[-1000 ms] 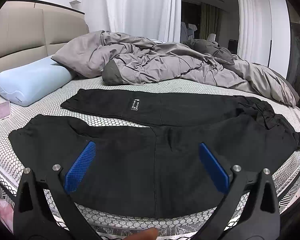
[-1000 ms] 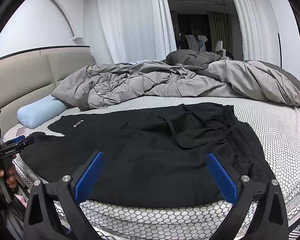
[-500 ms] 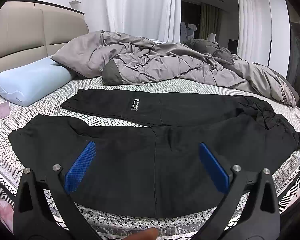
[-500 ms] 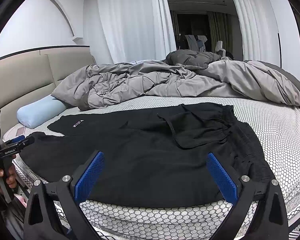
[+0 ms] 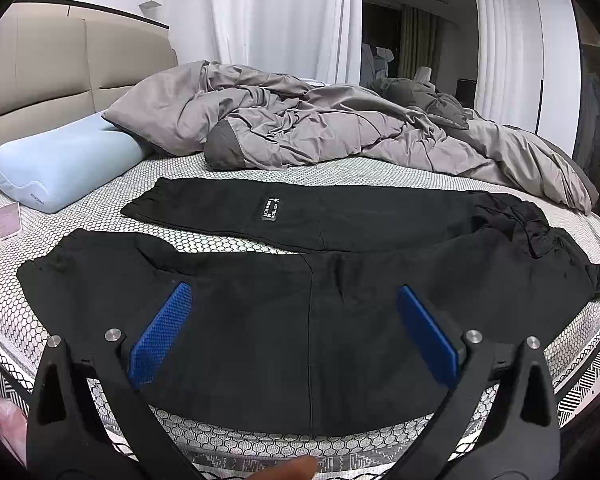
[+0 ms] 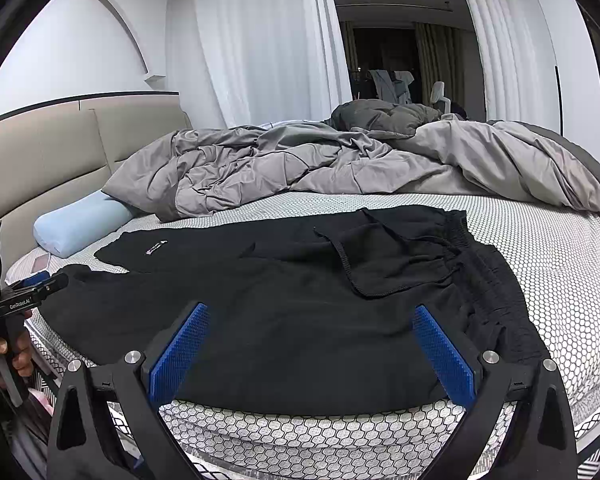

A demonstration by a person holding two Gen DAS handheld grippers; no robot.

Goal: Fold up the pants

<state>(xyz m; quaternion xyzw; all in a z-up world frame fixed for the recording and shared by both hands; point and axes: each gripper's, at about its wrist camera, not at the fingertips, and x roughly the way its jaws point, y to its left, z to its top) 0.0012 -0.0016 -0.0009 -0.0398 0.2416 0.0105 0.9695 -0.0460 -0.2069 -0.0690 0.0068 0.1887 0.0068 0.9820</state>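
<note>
Lay flat on the bed (image 5: 220, 240): soft black pants (image 5: 300, 312), spread wide, both legs side by side with a thin strip of honeycomb mattress between them. Had a small white label (image 5: 271, 209) on the far leg and a bunched stretchy waistband (image 6: 484, 280) with a loose cord (image 6: 344, 264) on the right end.

Behind, a crumpled grey blanket (image 5: 320, 132) and a smooth, puffy light-blue pillow (image 5: 60, 164); a pink phone (image 5: 6, 222) near the bed's left edge.

Left tool (image 5: 294, 334) spread wide, blue bumpy pads over the near leg, gripping nothing. Right tool (image 6: 310, 354) spread wide too, above the near leg by the waistband, gripping nothing.

Nothing moved from a second ago.

Near leg reached almost to the bed's front edge. Plenty of bare mattress to the right of the waistband.
</note>
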